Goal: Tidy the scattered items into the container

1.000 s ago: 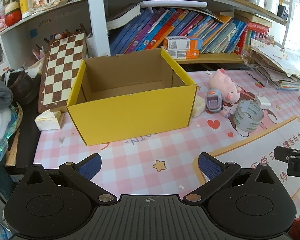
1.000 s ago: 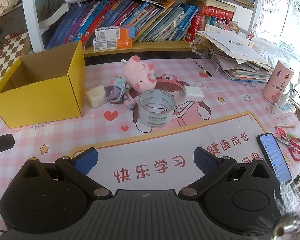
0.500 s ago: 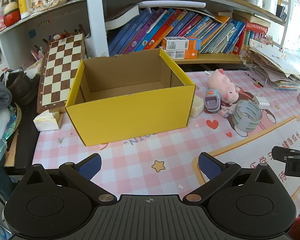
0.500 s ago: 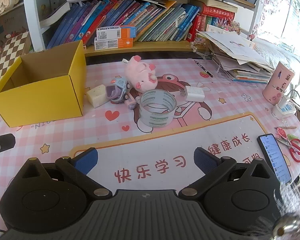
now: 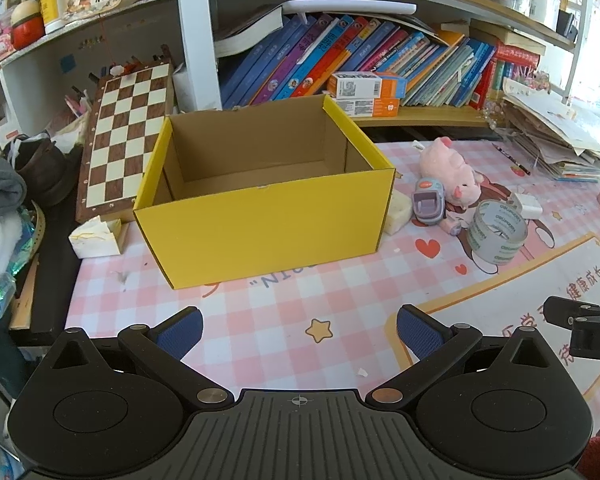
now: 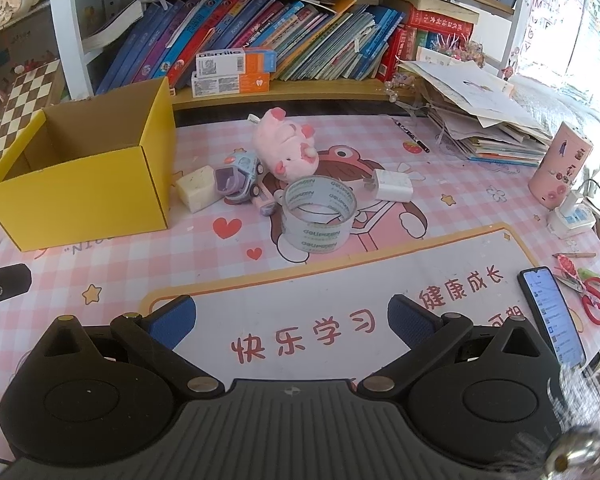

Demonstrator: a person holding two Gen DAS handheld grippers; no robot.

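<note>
Two grippers are ours here, and both hold their blue pads wide apart with nothing between them. Our left gripper (image 5: 299, 330) hangs level over the pink checked mat (image 5: 260, 320), facing the yellow box (image 5: 260, 220). That box stands upright and open-topped, its long axis running left to right across our left view, its bottom bare. Our right gripper (image 6: 291, 318) hovers over the mat's white panel, aimed at the scattered things. Nearest to it the tape roll (image 6: 319, 213) lies flat, its hole facing up. Behind it the pink plush pig (image 6: 286, 148) lies on its side, snout toward the right. A toy car (image 6: 239, 178) sits just left of the pig, beside a pale sponge block (image 6: 195, 188) close to the box's right wall. A white charger (image 6: 392, 185) lies right of the roll.
</note>
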